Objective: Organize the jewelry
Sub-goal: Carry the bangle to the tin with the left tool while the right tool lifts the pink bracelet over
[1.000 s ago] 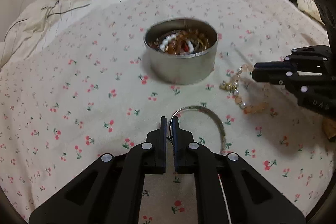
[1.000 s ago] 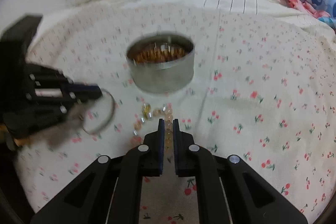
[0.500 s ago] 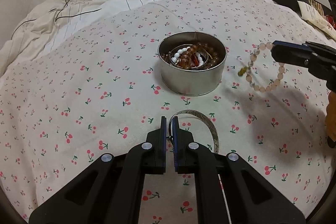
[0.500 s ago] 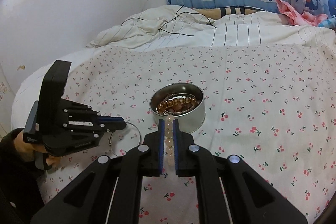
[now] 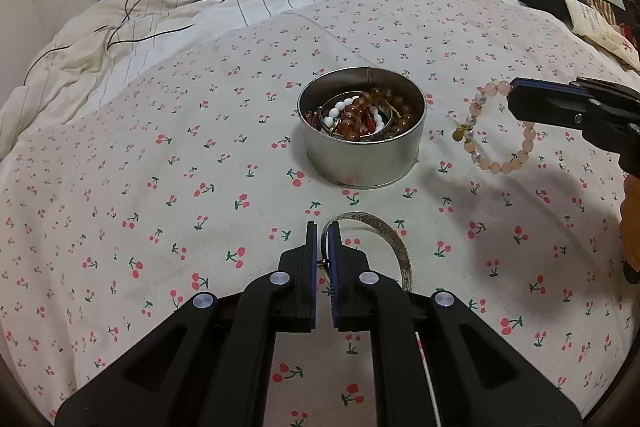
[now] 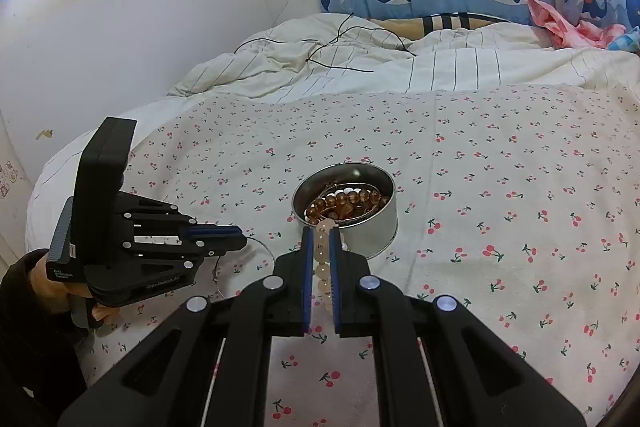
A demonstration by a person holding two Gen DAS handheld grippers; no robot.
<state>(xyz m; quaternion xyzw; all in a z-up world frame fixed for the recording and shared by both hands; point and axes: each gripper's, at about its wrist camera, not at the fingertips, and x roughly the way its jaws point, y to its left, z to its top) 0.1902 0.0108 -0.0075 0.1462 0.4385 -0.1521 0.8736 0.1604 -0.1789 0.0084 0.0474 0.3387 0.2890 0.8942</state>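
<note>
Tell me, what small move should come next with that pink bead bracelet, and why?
Probably carry the pink bead bracelet sideways over the tin and let go. The right gripper holds it lifted beside the tin, which already contains the other bracelets.

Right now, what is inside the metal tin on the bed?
The tin holds a heap of bracelets: amber-brown beads, white beads, a bit of red, and a thin metal bangle. The pile hides the tin's bottom and anything lying under it.
</note>
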